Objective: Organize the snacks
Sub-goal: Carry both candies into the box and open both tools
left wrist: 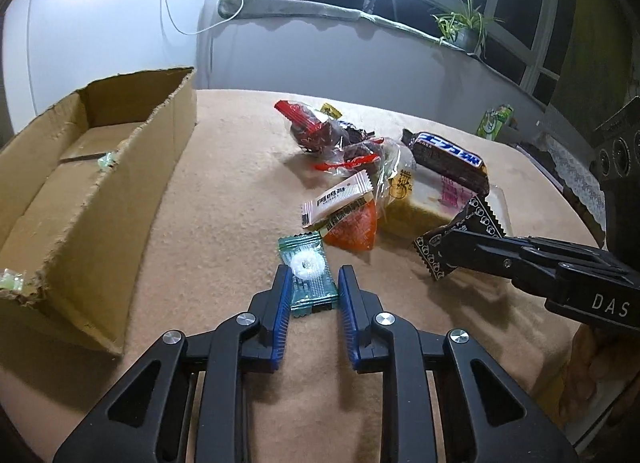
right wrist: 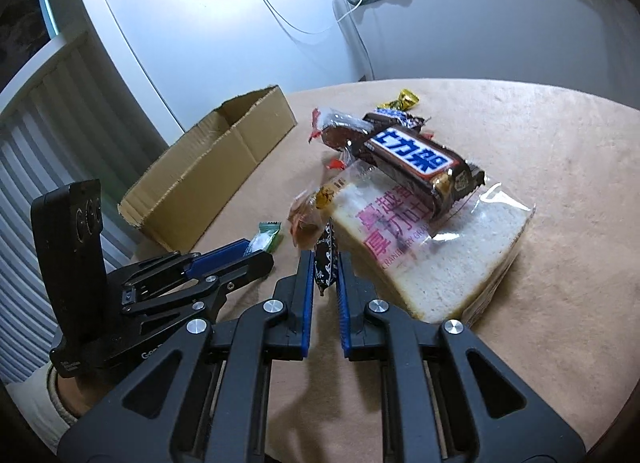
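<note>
A pile of snacks lies on the tan table: a Snickers bar [left wrist: 448, 159] [right wrist: 412, 161], a wrapped bread slice [right wrist: 432, 247] [left wrist: 416, 203], red-wrapped snacks [left wrist: 316, 127], an orange packet [left wrist: 354, 229] and a white sachet [left wrist: 336, 199]. My left gripper [left wrist: 314, 283] is open, its blue pads on either side of a teal mint candy [left wrist: 308, 275] that lies on the table. My right gripper [right wrist: 326, 263] is shut on a thin black patterned packet [right wrist: 325, 259], seen also in the left wrist view [left wrist: 452, 241].
An open cardboard box [left wrist: 92, 167] [right wrist: 212, 167] stands at the left with a green candy [left wrist: 106, 161] inside. Another green candy [left wrist: 10, 281] lies by its near corner. A green carton [left wrist: 494, 121] and a black device [left wrist: 616, 151] stand at the table's right edge.
</note>
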